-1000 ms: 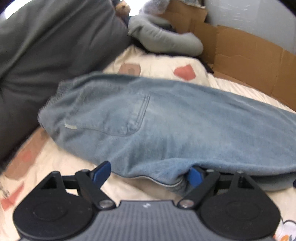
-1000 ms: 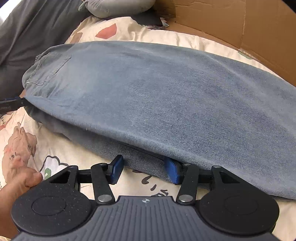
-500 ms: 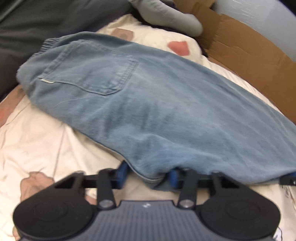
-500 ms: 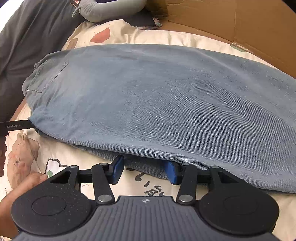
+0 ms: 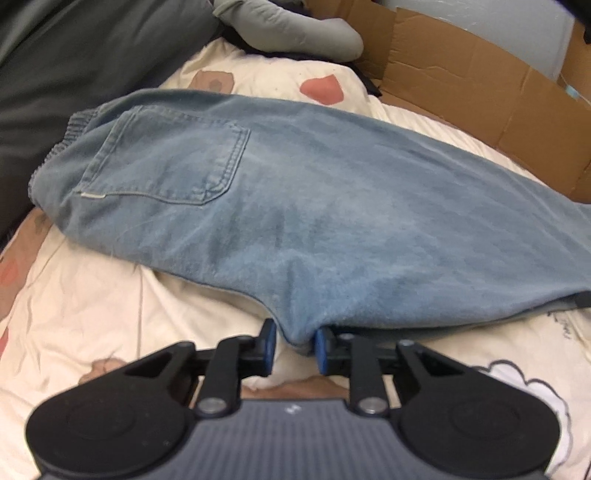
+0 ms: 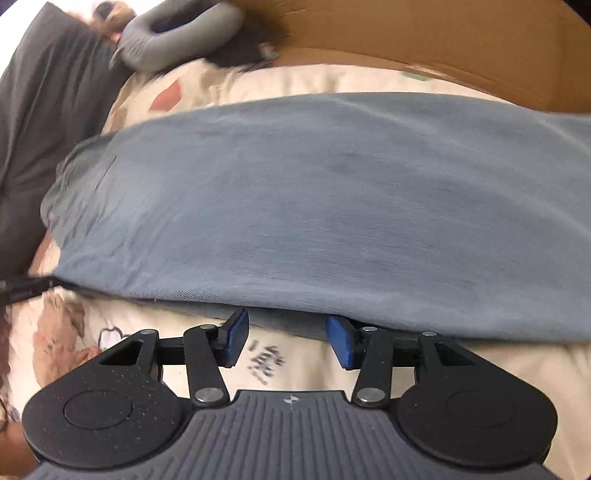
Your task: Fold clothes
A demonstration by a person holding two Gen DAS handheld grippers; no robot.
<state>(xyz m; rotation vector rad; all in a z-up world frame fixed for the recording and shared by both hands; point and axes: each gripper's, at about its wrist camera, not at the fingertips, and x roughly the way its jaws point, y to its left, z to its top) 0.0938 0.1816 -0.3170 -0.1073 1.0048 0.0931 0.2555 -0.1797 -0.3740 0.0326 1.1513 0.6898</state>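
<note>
Denim jeans (image 5: 332,206) lie lengthwise across a cream printed sheet (image 5: 110,310) on a bed, folded so one back pocket (image 5: 173,158) faces up near the elastic waistband at the left end. The left gripper (image 5: 291,345) has its blue-padded fingers (image 5: 269,347) drawn in on a bunched fold of the jeans' near edge, the cloth pinched between them and pulled into a small peak. The right gripper (image 6: 286,341) sits at the near edge of the jeans farther along the leg; its fingers (image 6: 236,338) stand apart, with the sheet's printed characters showing in the gap and the hem lying just over their tips. The right view is blurred. At its left edge a dark bar pokes in at the jeans' edge. A grey neck pillow (image 5: 288,27) and dark bedding (image 5: 74,66) sit beyond the jeans, with cardboard (image 5: 461,81) along the far side.
</note>
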